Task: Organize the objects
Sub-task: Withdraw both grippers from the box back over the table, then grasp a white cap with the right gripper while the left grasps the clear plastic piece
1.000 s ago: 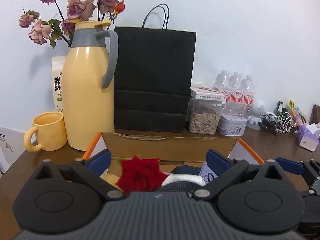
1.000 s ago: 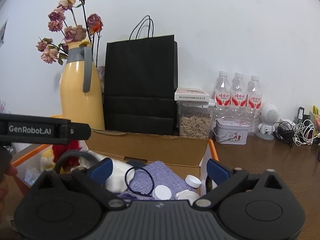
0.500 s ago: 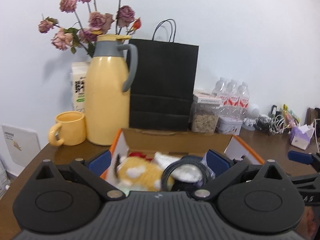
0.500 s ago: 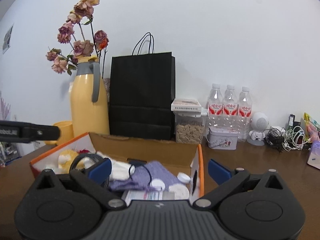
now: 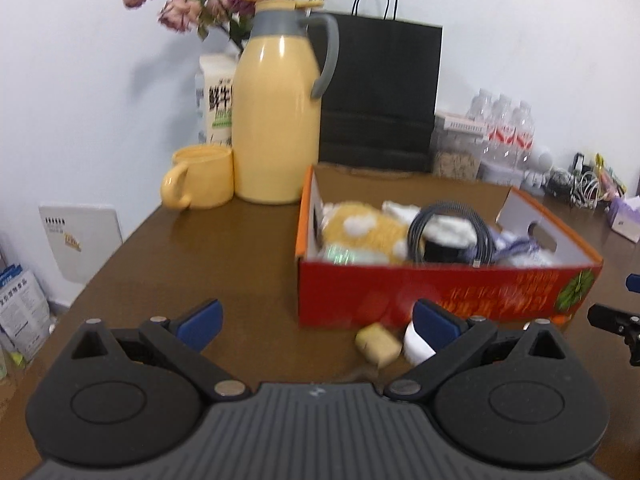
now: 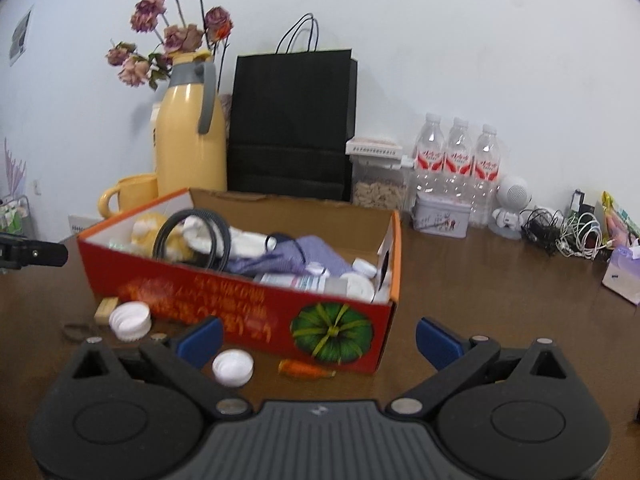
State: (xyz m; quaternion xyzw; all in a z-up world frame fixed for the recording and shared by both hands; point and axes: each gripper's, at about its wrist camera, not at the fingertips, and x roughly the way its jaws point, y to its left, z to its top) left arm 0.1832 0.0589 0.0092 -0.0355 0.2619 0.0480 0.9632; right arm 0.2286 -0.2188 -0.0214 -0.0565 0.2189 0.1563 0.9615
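Note:
A red cardboard box (image 5: 448, 294) (image 6: 256, 300) stands on the brown table, filled with a yellow plush toy (image 5: 364, 228), a coiled grey cable (image 5: 448, 236) (image 6: 192, 236), purple cloth (image 6: 304, 256) and white lids. In front of it lie a tan block (image 5: 378, 344) (image 6: 106, 307), white caps (image 6: 130, 320) (image 6: 233, 367), a small carrot (image 6: 306, 369) and a rubber band (image 6: 76, 332). My left gripper (image 5: 316, 322) is open and empty, held back from the box. My right gripper (image 6: 318, 338) is open and empty before the box front.
Behind the box stand a yellow thermos (image 5: 278, 116), a yellow mug (image 5: 200, 178), a black paper bag (image 6: 292, 124), a jar of seeds (image 6: 378, 184), water bottles (image 6: 456, 168), a tin (image 6: 440, 216), cables (image 6: 568, 232) and a tissue box (image 6: 624, 276).
Both grippers have pulled back and up from over the box, so its red front and the small items before it now show. Nothing was taken hold of.

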